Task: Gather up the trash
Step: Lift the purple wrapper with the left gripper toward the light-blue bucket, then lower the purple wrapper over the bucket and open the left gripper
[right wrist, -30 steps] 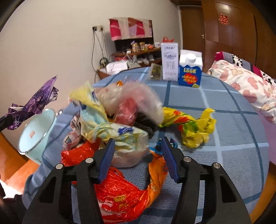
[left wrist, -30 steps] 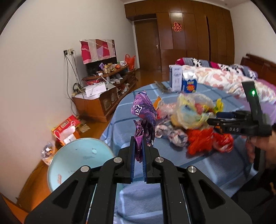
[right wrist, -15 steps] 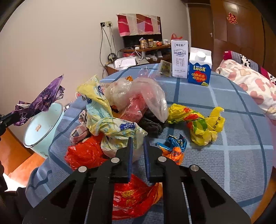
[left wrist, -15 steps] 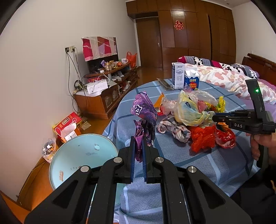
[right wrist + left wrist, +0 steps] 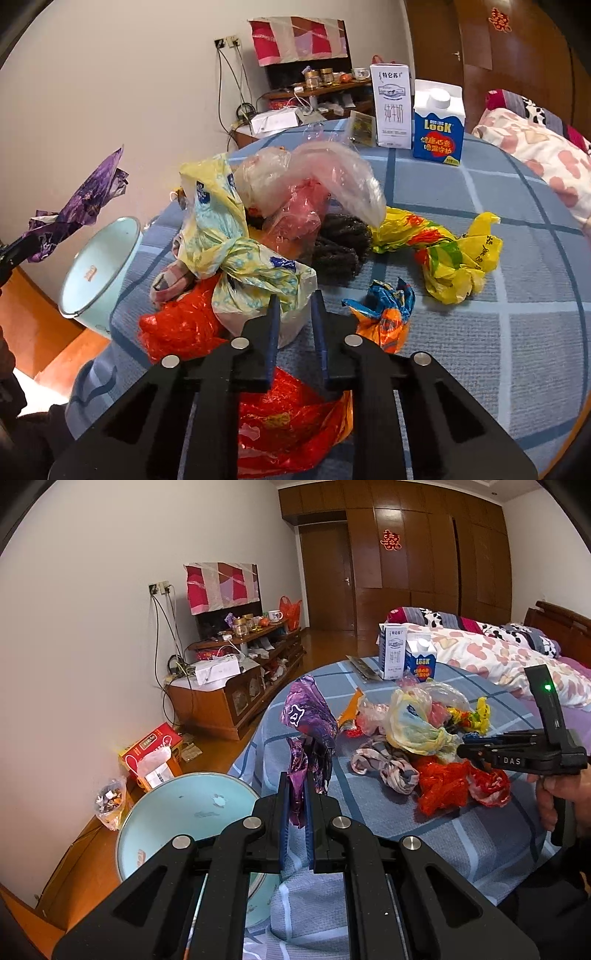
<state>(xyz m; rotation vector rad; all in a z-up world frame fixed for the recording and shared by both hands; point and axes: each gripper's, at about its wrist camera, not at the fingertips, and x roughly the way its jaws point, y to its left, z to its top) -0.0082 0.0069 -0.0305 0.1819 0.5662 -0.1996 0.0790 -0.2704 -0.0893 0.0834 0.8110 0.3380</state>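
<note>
left gripper (image 5: pixel 297 821) clamps a purple foil wrapper (image 5: pixel 308 734) above the pale-blue basin (image 5: pixel 166 812); right gripper (image 5: pixel 295 332), jaws opening, straddles the yellow-patterned bag (image 5: pixel 240 254) on the table; it may slip free.

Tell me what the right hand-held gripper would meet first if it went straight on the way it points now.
Most likely the knotted pale yellow plastic bag with blue print. Its white lower end already sits between the jaws of the right hand-held gripper, which are opening slightly. Depth is hard to judge, so actual contact is uncertain.
</note>
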